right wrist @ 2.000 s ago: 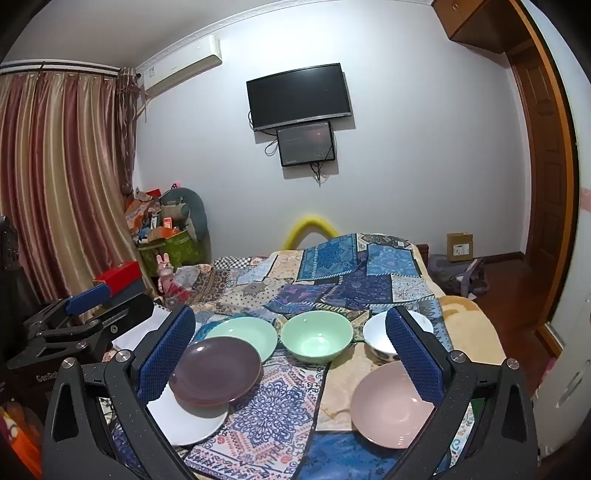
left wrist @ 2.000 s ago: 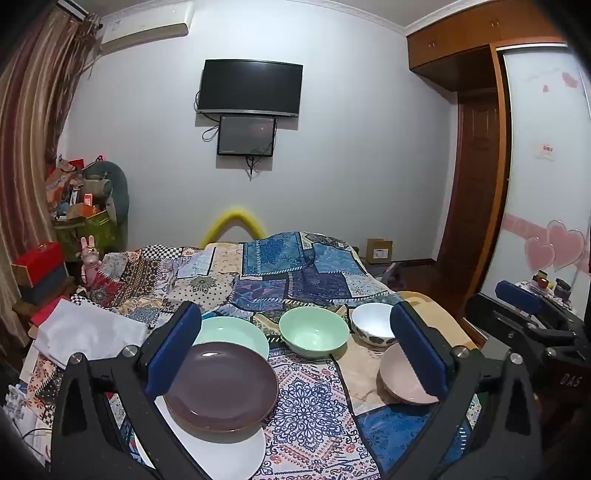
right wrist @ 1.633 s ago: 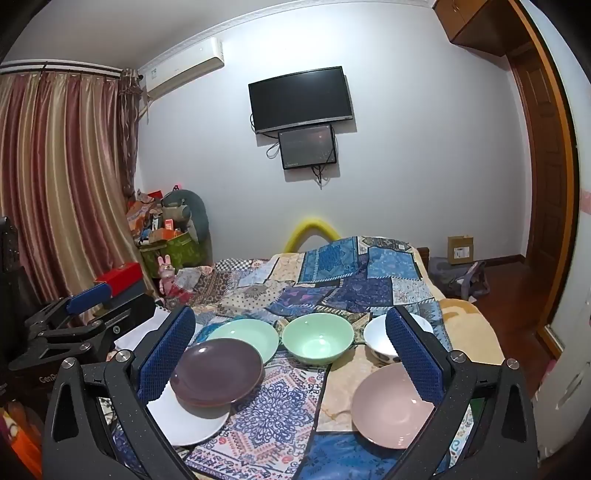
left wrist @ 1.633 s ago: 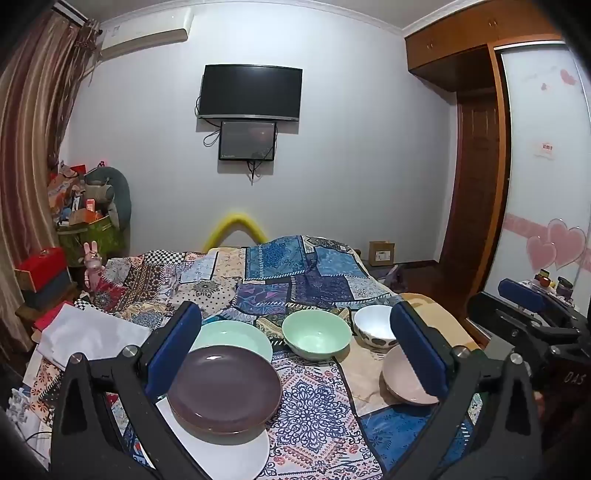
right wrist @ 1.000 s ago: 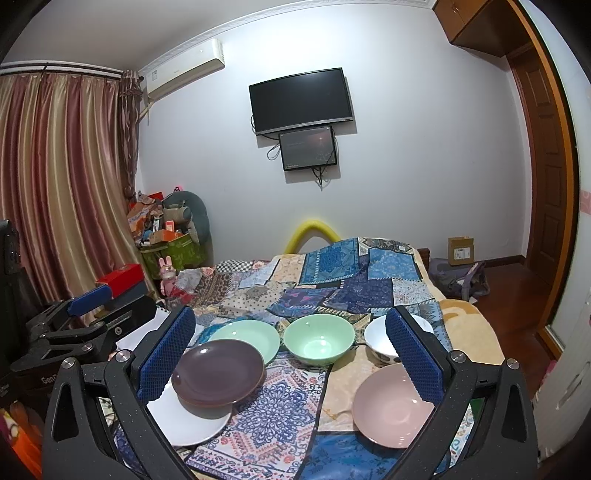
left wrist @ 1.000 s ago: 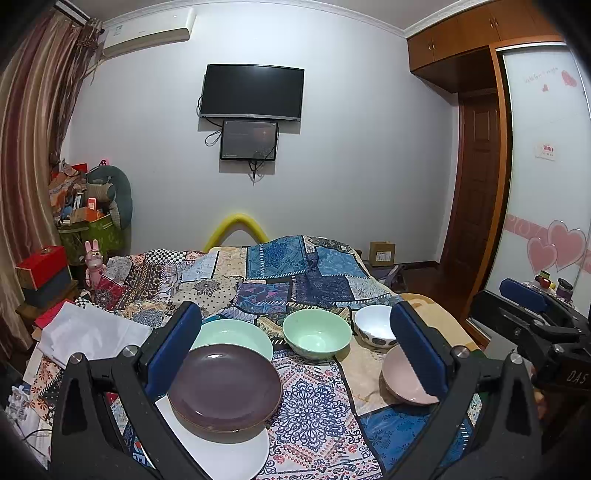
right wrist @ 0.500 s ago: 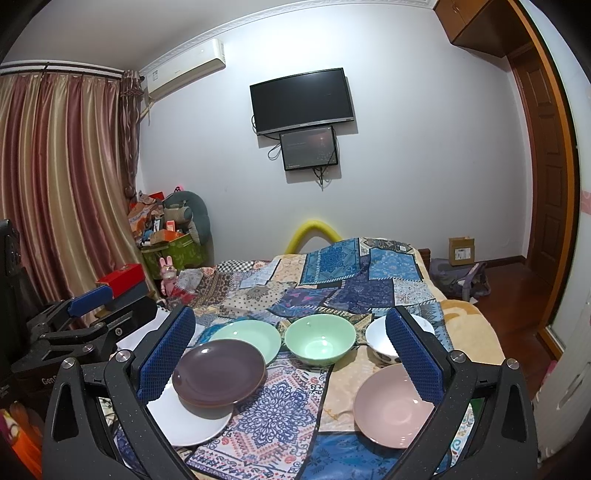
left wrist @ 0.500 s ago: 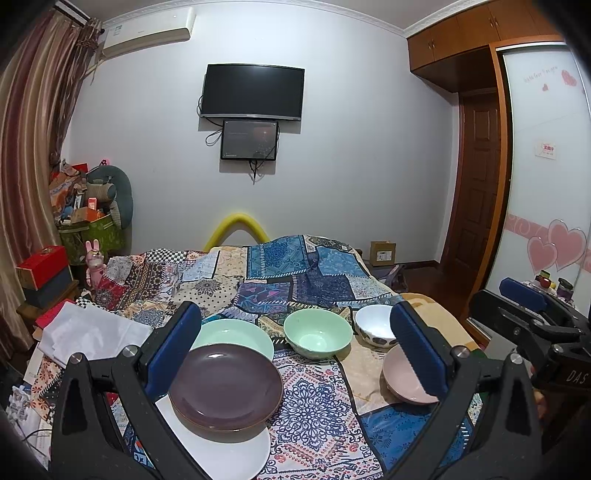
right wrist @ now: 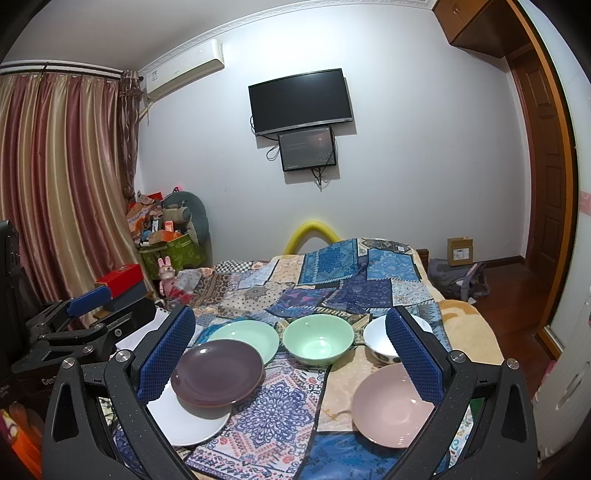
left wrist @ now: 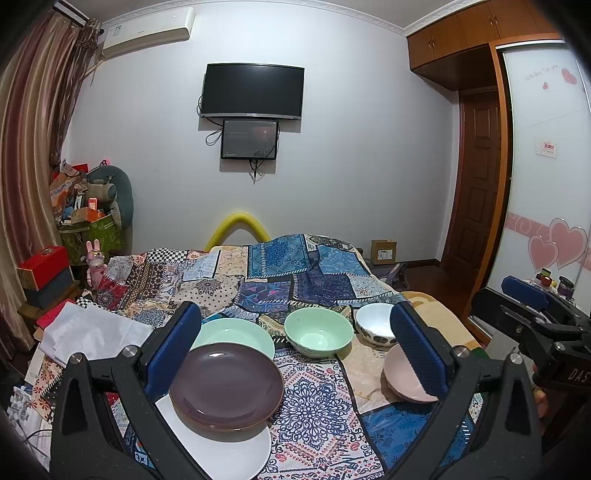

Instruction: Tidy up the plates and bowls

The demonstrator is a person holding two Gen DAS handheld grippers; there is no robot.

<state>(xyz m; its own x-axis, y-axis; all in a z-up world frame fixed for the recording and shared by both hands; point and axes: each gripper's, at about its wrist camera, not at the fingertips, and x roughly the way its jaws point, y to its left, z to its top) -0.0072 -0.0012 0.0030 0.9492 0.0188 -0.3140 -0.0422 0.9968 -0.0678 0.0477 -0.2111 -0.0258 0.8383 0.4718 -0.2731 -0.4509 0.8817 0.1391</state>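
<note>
We are seeing a dark television hanging on the white wall above a smaller screen, an air conditioner sitting near striped curtains, a patchwork quilt covering the bed, and a cardboard box resting on the floor by a wooden door

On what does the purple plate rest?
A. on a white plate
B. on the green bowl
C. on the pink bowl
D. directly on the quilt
A: the purple plate lies on top of a white plate, whose rim shows beneath it in both views.
</note>
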